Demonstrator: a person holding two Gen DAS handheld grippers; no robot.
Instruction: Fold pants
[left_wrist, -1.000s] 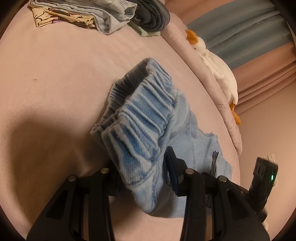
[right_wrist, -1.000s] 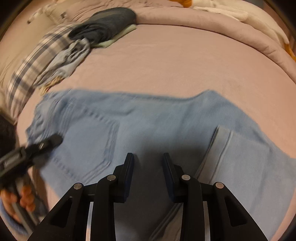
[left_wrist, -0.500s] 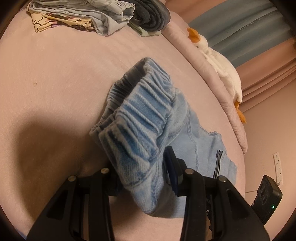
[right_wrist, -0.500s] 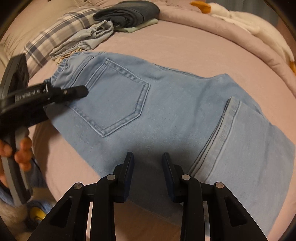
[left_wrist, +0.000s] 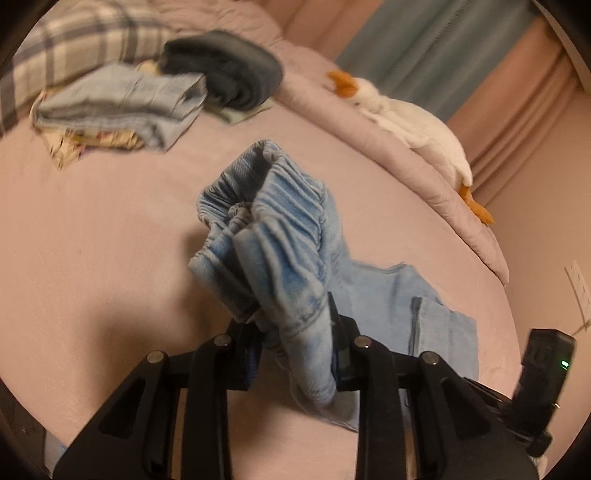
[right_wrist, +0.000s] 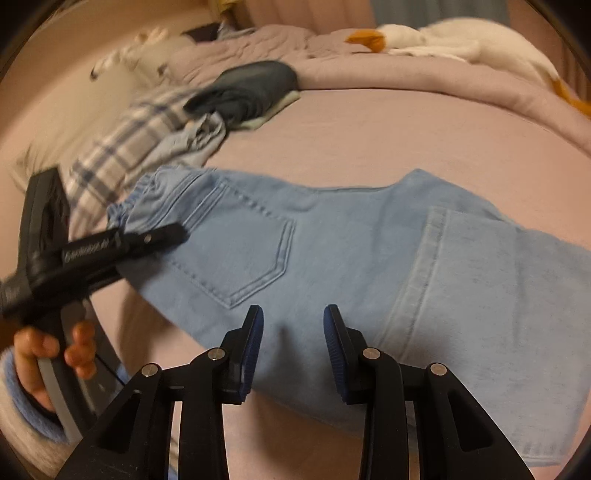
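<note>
A pair of light blue denim pants (right_wrist: 332, 258) lies across a pink bed (right_wrist: 388, 129), and everything here is placed by those pants.

At their left end, the elastic waistband (left_wrist: 273, 221) is bunched and lifted off the bed. The left gripper (left_wrist: 295, 332) has its fingers (left_wrist: 340, 343) pressed on that gathered band; they have just been closing tighter, with the denim between them. A hand (right_wrist: 48, 354) in a blue cuff holds this gripper's handle, left of the pants.

Beyond the waistband sit a stack of folded clothes (left_wrist: 122, 107) and a dark rolled garment (left_wrist: 229, 77). A plaid pillow (right_wrist: 122, 155) lies to their left.

The right gripper (right_wrist: 293, 332) hovers over the near edge of the pants, below the back pocket (right_wrist: 243, 251). Its fingers (right_wrist: 255, 332) stand apart, holding nothing.

To the right, the leg end is folded back, its hem (right_wrist: 424, 266) crossing the cloth.

Beyond the pants, a white plush goose (right_wrist: 461, 40) rests on a rumpled pink quilt (right_wrist: 369, 77).
</note>
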